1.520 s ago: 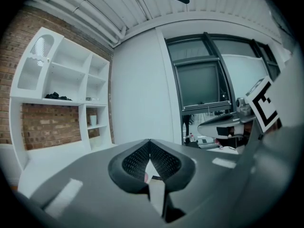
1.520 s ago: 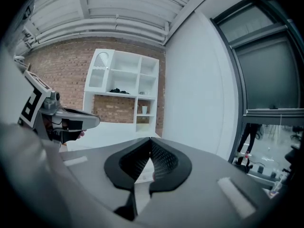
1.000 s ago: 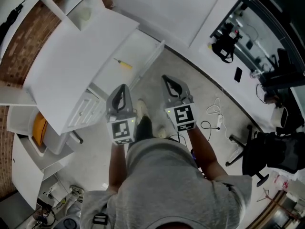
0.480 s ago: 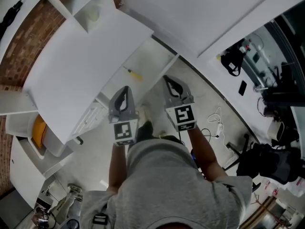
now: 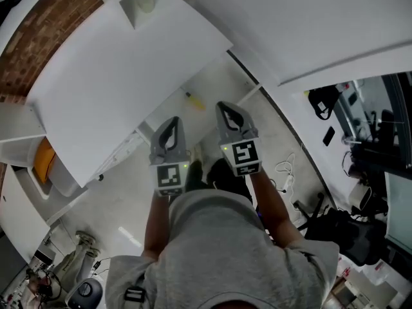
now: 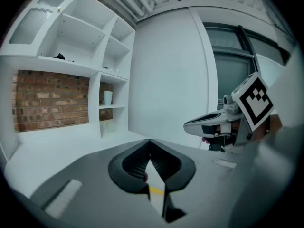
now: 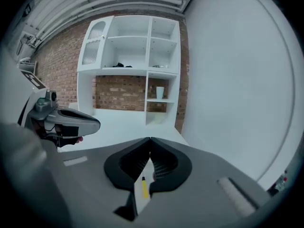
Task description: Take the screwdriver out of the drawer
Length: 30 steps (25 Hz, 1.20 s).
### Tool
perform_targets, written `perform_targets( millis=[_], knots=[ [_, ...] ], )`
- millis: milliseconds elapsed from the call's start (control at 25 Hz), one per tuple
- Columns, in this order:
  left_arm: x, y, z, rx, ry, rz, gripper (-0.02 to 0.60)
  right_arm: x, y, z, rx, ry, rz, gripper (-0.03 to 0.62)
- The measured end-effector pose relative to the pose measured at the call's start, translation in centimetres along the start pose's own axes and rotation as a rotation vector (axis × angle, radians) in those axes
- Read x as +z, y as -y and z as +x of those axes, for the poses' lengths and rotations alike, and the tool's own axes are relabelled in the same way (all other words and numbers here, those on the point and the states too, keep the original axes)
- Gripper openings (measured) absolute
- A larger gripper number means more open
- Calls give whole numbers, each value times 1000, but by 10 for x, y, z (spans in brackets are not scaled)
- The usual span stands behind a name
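Near: left grey tongs (image 5: 172, 120) closed, holding nothing | beside them, right grey tongs (image 5: 223, 106) closed, holding nothing | just beyond both tips: small yellow-handled screwdriver (image 5: 193, 100) lying in open white drawer (image 5: 207, 82) | far: white surface (image 5: 122, 69), red brick wall (image 5: 35, 50)

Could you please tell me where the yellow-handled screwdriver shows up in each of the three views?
Head view: the screwdriver lies in the open drawer, just above centre.
Left gripper view: a yellow sliver low centre, behind the jaws.
Right gripper view: the same, low centre.
Shared landmark: the brick wall.
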State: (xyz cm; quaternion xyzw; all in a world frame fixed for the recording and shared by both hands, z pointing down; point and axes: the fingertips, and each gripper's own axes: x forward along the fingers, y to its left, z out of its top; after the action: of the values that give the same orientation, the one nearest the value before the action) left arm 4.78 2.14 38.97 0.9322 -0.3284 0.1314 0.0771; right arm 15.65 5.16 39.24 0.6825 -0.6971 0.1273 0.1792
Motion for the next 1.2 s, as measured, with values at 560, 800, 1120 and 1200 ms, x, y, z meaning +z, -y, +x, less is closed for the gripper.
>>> perform_targets(
  millis=[560, 800, 1120, 1200],
  knots=[
    [-72, -36, 35, 194, -131, -131, 12, -63, -12, 94, 257, -193, -71, 3],
    [-118, -49, 50, 278, -193, -200, 12, -107, -25, 136, 372, -291, -111, 3],
    [-173, -54, 69, 336, -240, -269, 12, -163, -33, 178, 455, -396, -153, 3],
    [-187, -57, 73, 346, -250, -284, 12, -176, -35, 187, 471, -422, -166, 3]
  ],
)
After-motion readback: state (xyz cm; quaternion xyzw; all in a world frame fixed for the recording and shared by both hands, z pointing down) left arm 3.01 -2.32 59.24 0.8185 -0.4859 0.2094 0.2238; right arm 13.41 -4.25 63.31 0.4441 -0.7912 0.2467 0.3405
